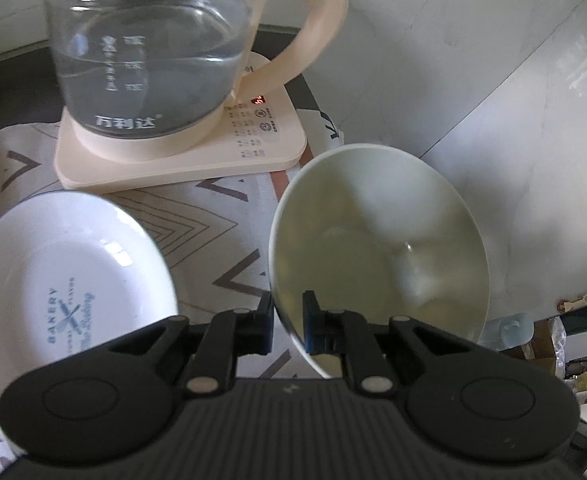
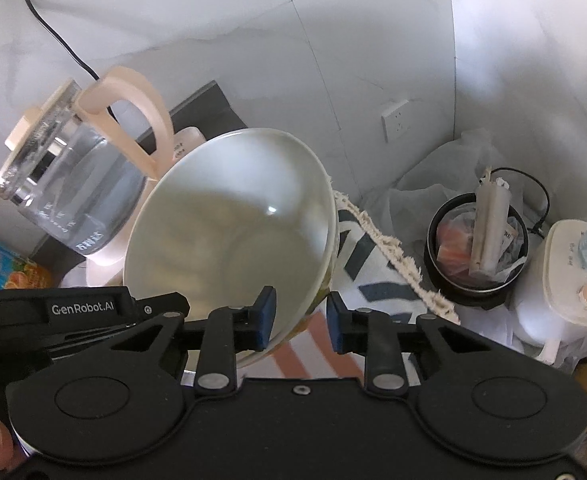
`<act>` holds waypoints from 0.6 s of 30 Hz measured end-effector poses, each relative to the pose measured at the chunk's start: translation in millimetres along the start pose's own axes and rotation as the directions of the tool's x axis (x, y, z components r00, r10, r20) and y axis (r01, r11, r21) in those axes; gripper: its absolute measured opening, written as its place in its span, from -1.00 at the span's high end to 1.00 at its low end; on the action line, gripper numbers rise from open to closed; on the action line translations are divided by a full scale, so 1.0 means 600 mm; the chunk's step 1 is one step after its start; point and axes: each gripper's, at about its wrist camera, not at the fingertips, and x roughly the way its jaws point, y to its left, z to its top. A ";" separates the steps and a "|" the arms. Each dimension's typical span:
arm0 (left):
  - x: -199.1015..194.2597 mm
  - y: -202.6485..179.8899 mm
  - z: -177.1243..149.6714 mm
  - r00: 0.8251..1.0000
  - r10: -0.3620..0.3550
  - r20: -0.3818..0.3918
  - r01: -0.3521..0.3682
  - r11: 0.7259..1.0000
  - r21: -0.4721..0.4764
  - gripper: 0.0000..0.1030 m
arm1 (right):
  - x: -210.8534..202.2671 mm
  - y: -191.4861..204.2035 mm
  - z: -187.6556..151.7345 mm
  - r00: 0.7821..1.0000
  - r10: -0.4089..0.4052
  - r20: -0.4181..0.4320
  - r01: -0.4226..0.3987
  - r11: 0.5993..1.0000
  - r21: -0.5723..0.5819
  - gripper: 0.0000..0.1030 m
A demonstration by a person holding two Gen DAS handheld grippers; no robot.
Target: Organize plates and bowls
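A cream bowl (image 1: 381, 248) is tilted and lifted off the patterned cloth; my left gripper (image 1: 287, 320) is shut on its left rim. In the right wrist view the same bowl (image 2: 233, 232) fills the middle. My right gripper (image 2: 299, 316) straddles the bowl's near right rim with its jaws apart, a visible gap on the outer side. The left gripper's black body (image 2: 81, 312) shows at the left of that view. A white plate with blue print (image 1: 69, 288) lies on the cloth at the lower left.
A glass kettle with a beige handle (image 1: 153, 60) stands on its beige base (image 1: 181, 148) just behind the plate and bowl. The table edge with fringed cloth (image 2: 393, 248) drops to a bin (image 2: 477, 248) and a white appliance (image 2: 565, 280) on the floor.
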 end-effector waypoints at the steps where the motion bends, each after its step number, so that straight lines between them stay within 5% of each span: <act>1: -0.007 0.001 -0.001 1.000 -0.001 0.004 0.001 1.000 0.004 0.76 | -0.006 0.005 -0.003 1.000 -0.002 0.006 0.002 1.000 -0.002 0.49; 18: -0.117 0.044 -0.031 0.998 -0.017 0.066 0.015 0.999 0.043 0.76 | -0.091 0.071 -0.061 0.996 0.018 0.083 -0.018 1.000 0.002 0.49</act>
